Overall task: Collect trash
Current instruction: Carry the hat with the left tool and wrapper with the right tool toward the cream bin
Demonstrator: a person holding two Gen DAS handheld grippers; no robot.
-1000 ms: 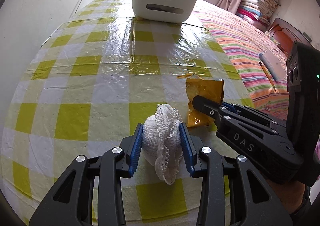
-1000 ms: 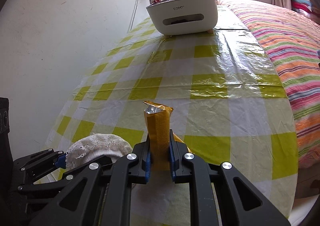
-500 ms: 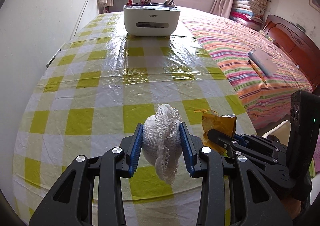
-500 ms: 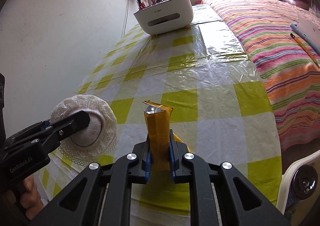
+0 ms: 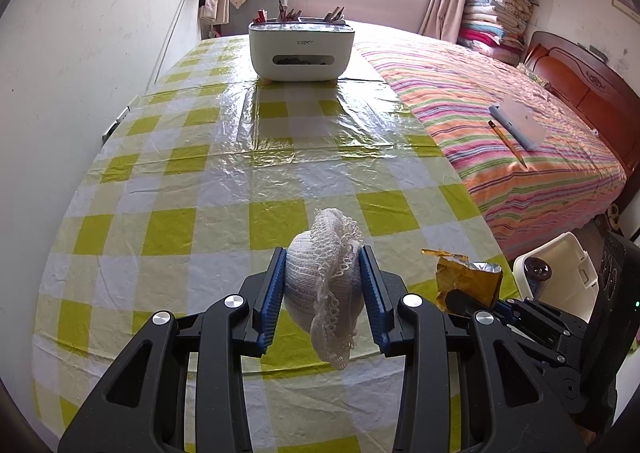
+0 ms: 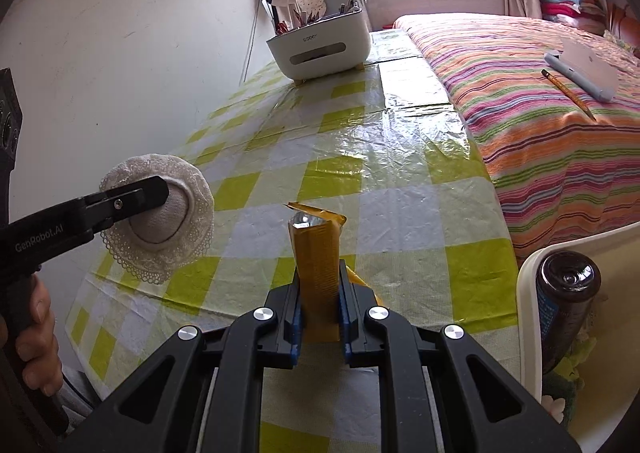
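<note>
Above the near edge of the checked tablecloth (image 5: 224,181), the left gripper (image 5: 324,285) clamps a white lace-trimmed cap (image 5: 326,281), held clear of the cloth. Beside it, the right gripper (image 6: 319,309) pinches an orange foil wrapper (image 6: 316,253) upright, near a white bin (image 6: 528,285).

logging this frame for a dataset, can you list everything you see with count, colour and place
lace doily: 1, white, in the left claw above the table
snack wrapper: 1, orange-gold, in the right claw
table: 1, yellow-white checked cover, beside the wall
organizer box: 1, white, far end of table
bed: 1, striped cover, right of table
pencil: 1, yellow, on bed
tablet: 1, grey, on bed
bin: 1, white, off the table's near right corner
bottle: 1, dark, in bin
left claw: shut on doily
right claw: shut on wrapper
</note>
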